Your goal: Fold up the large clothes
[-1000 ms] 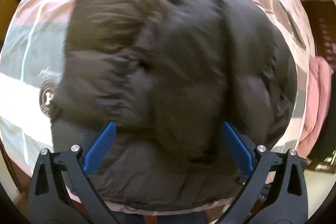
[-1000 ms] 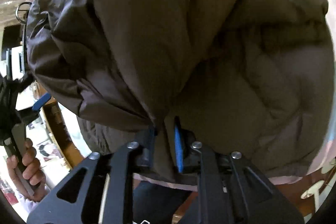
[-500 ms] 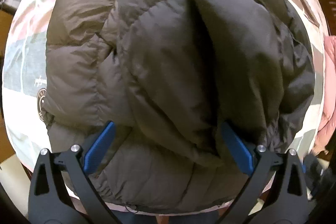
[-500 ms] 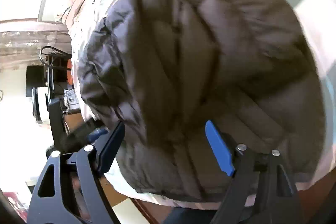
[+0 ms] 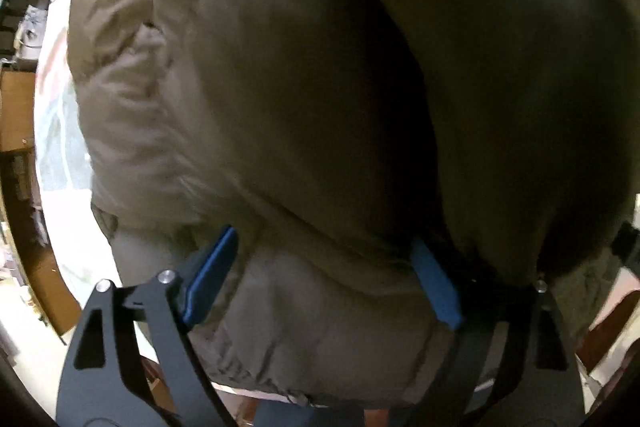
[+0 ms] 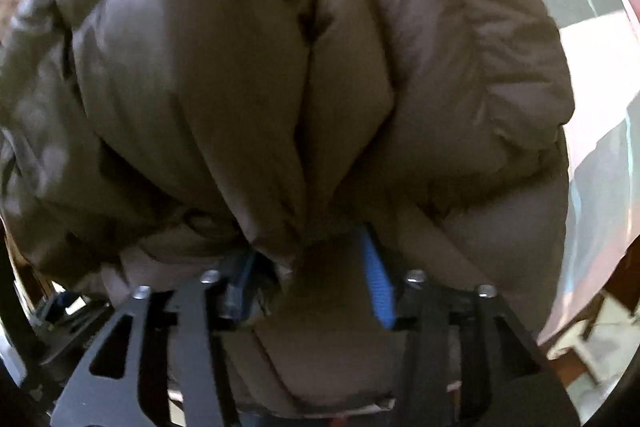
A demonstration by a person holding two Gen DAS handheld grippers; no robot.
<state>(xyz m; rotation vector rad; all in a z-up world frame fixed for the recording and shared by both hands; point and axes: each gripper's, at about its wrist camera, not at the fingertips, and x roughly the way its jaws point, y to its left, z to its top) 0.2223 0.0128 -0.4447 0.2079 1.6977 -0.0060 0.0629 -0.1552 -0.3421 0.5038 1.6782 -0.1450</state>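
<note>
Gathering a puffer jacket for its next fold

Item: dark brown puffer jacket (image 5: 320, 107), bulky and quilted, heaped on a pale bedspread (image 5: 56, 131) and filling both wrist views.

Step, as judged: mid-fold, with a raised flap due to be carried across the body and laid flat; the next move calls for both grips to hold without slipping on the slick padding.

Left gripper (image 5: 324, 279): blue pads (image 5: 210, 277) stood wide apart, jacket bulging between them, fabric touching the right pad; no pinch evident.

Right gripper (image 6: 312, 275): fingers part-closed around a bunched ridge of jacket, which fanned forward beyond the tips.
</note>
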